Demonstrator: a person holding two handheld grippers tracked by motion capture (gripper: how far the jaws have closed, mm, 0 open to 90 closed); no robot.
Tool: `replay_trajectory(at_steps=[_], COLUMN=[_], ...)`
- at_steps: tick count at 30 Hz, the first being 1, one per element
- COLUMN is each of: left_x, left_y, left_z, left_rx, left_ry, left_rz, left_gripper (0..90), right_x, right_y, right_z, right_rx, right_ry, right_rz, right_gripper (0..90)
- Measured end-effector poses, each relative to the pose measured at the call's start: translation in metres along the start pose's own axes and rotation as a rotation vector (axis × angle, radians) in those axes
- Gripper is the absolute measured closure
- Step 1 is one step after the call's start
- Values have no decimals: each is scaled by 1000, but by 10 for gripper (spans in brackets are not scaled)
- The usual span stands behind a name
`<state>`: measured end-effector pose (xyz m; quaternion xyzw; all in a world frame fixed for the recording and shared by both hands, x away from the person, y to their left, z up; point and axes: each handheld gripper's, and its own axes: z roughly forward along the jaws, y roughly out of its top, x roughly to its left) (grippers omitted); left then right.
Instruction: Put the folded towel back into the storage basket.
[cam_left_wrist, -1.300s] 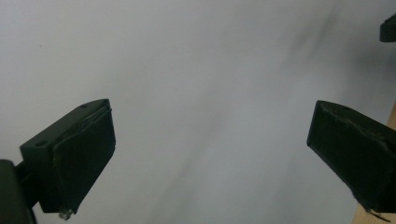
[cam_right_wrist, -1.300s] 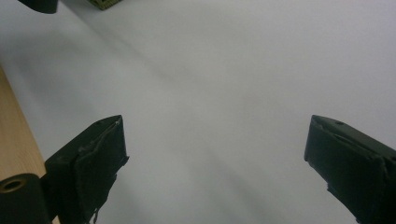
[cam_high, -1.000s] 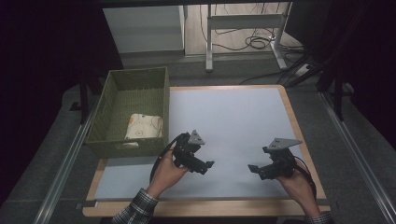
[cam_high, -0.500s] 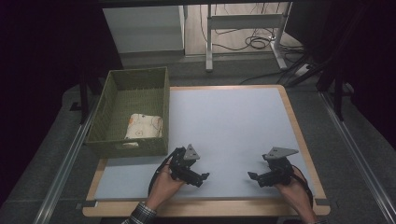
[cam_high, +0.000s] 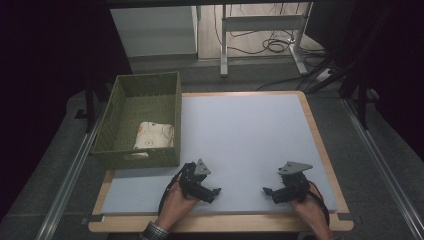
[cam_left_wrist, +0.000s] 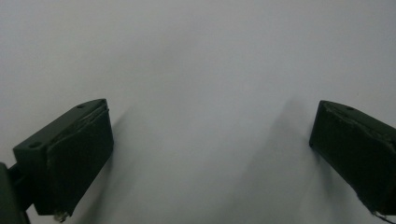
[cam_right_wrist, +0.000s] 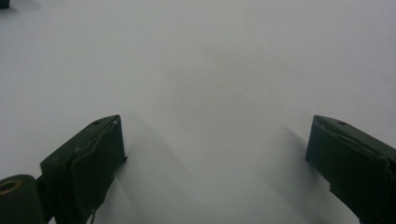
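I hold both grippers' fingers wide open and empty low over the tabletop (cam_high: 240, 130); folded cloth (cam_high: 154, 136) in basket (cam_high: 116, 105) lies forward-left, nearer left gripper (cam_high: 209, 192) than right gripper (cam_high: 273, 194).

Left tongs (cam_left_wrist: 205, 158), jaws wide apart and empty, close above the pale grey mat (cam_left_wrist: 201, 60).

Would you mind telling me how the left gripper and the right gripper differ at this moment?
The left gripper sits nearer the green basket holding a folded cloth; the right gripper is near the mat's right edge. The left points right, the right points left. Both are open, empty, low over the mat's near edge.
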<state>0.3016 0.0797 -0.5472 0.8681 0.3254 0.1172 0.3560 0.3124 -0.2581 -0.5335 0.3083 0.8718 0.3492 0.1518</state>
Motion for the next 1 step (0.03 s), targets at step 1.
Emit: replay_trajectory(at_steps=[1], left_x=[0], left_y=[0], left_z=[0], left_rx=[-1], left_ry=[0], left_rz=[0], left_gripper=[0], right_x=[0], right_y=[0], right_z=[0], right_rx=[0], right_ry=[-1], right_rz=[0], right_gripper=[47])
